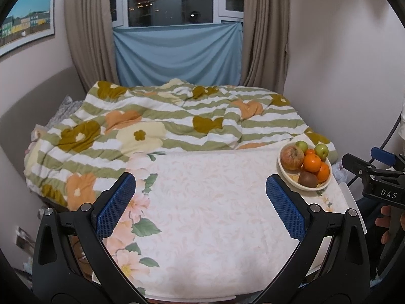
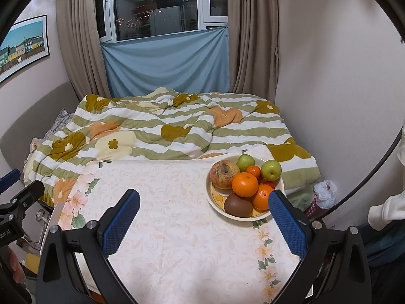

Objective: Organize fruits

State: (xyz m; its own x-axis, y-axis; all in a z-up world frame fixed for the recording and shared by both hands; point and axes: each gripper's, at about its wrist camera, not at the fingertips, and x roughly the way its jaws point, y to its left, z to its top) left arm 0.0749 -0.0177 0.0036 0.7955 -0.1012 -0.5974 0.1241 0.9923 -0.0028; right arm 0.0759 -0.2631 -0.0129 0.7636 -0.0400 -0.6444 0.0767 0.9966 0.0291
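While we hold both grippers (image 1: pixel 200 197) (image 2: pixel 203 215) spread wide and empty, the kiwi (image 2: pixel 238 205) lies lengthwise left-to-right at the bowl's (image 2: pixel 210 197) near rim.

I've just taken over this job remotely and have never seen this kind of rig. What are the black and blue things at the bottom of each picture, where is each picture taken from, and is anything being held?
There is no robot arm here: a person holds one two-finger gripper in each hand. Each picture comes from a fisheye camera on a gripper, looking forward along its blue-padded fingers.

In the left wrist view, the left gripper has its jaws wide apart and holds nothing. In the right wrist view, the right gripper is also open and empty.

Ahead is a table under a floral tablecloth. On its far right side stands a bowl piled with fruit: a kiwi, oranges, green apples and a large reddish fruit. Behind the table is a bed with a striped blanket.
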